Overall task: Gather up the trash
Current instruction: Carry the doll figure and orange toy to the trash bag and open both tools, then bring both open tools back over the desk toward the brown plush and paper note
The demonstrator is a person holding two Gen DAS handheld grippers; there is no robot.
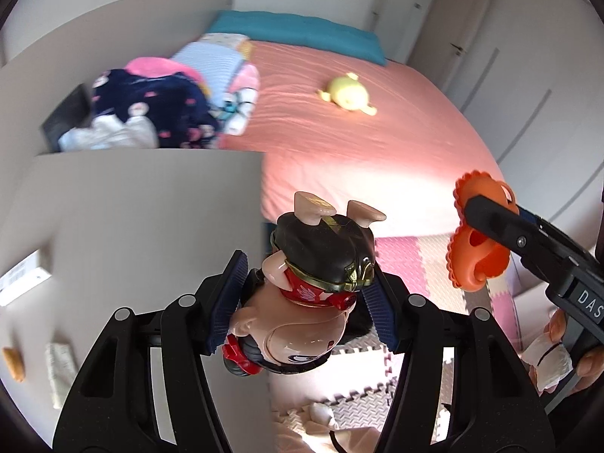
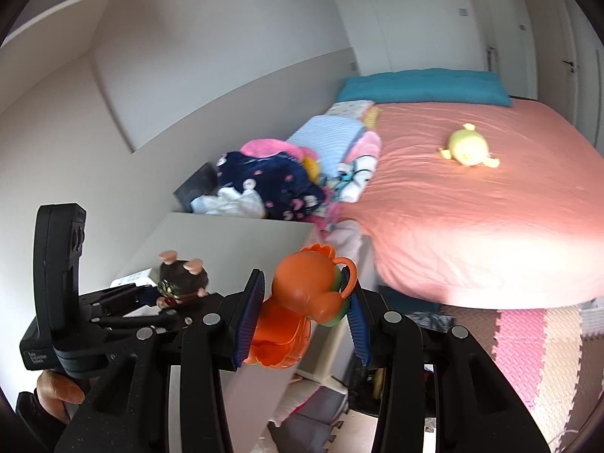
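Note:
My left gripper (image 1: 307,287) is shut on a pig figurine (image 1: 313,287) with a black helmet and red mask, held in the air beside a white table (image 1: 143,219). The figurine also shows in the right wrist view (image 2: 183,279). My right gripper (image 2: 302,309) is shut on an orange plastic toy (image 2: 302,302) with a loop handle, held above the table's edge. The orange toy also shows in the left wrist view (image 1: 477,241), to the right of the figurine.
A bed with a pink sheet (image 2: 472,219) carries a yellow plush toy (image 2: 468,147), a teal pillow (image 2: 422,87) and a heap of clothes (image 2: 279,181). Pink and grey foam mats (image 1: 415,264) cover the floor. Small items (image 1: 56,370) lie on the table's left.

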